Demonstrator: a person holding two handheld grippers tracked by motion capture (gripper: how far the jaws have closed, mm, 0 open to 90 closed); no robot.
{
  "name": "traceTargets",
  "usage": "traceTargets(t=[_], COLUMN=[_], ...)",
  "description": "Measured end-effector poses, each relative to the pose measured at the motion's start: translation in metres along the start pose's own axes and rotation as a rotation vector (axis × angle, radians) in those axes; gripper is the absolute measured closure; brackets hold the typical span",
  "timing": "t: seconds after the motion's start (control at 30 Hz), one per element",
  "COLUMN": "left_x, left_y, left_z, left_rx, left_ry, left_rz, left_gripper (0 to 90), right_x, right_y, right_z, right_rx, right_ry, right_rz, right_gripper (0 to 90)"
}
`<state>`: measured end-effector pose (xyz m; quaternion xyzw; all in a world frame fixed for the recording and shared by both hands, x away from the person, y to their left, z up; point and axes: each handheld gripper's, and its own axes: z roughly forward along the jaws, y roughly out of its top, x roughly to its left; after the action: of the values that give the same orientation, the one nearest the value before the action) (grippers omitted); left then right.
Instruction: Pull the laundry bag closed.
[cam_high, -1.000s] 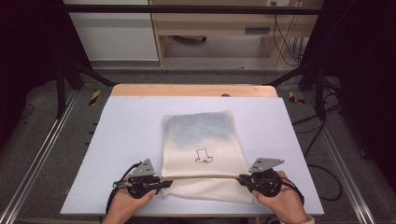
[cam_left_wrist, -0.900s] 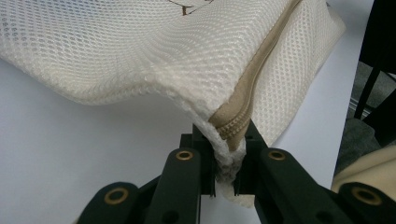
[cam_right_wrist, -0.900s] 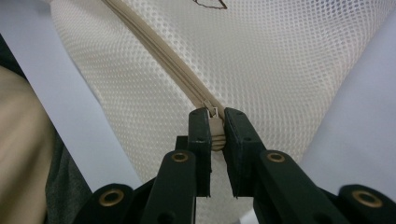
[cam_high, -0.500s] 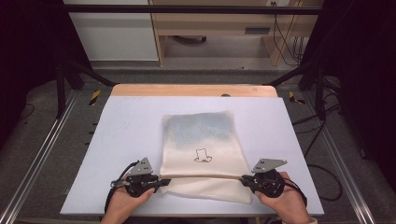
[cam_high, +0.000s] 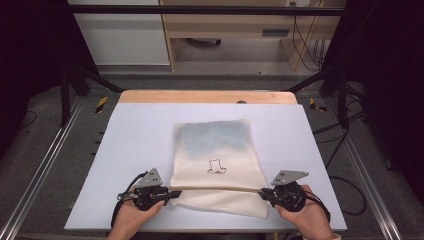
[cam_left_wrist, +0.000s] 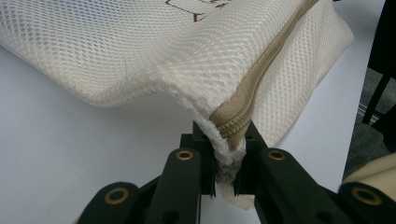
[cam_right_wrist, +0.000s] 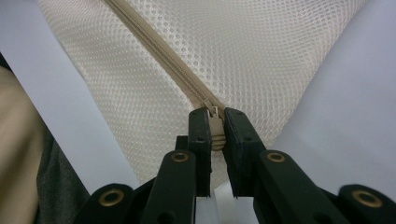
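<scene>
White tabletop (cam_high: 125, 150) near edge: we've got the mesh bag (cam_high: 215, 150) flat, left gripper (cam_high: 172, 193) clamped tight on the zipper's (cam_high: 215, 188) end corner, right gripper (cam_high: 262, 194) pinched on the pull end, probably tensioning the zip line so it can slide

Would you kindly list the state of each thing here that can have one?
Mesh bag: lying flat on the table, near edge lifted slightly.
Zipper: closed, stretched taut between both tools.
Left tool: shut on the bag's zipper end.
Right tool: shut on the zipper pull.
</scene>
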<state>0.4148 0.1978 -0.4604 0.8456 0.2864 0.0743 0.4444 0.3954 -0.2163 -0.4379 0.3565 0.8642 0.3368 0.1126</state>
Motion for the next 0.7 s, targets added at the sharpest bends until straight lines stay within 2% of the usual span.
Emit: traceTargets(t=[0.43, 0.7], left_x=[0.0005, 0.0018], left_y=[-0.0011, -0.0008], left_z=[0.0025, 0.0006], left_rx=[0.017, 0.022], left_ry=[-0.002, 0.001], left_rz=[0.003, -0.002], left_gripper=[82.3, 82.2], right_x=[-0.0078, -0.0053], right_y=[-0.005, -0.0049], right_z=[0.0031, 0.0027], right_rx=[0.02, 0.024], right_ry=[-0.017, -0.016], right_rz=[0.018, 0.008], right_gripper=[81.8, 81.9])
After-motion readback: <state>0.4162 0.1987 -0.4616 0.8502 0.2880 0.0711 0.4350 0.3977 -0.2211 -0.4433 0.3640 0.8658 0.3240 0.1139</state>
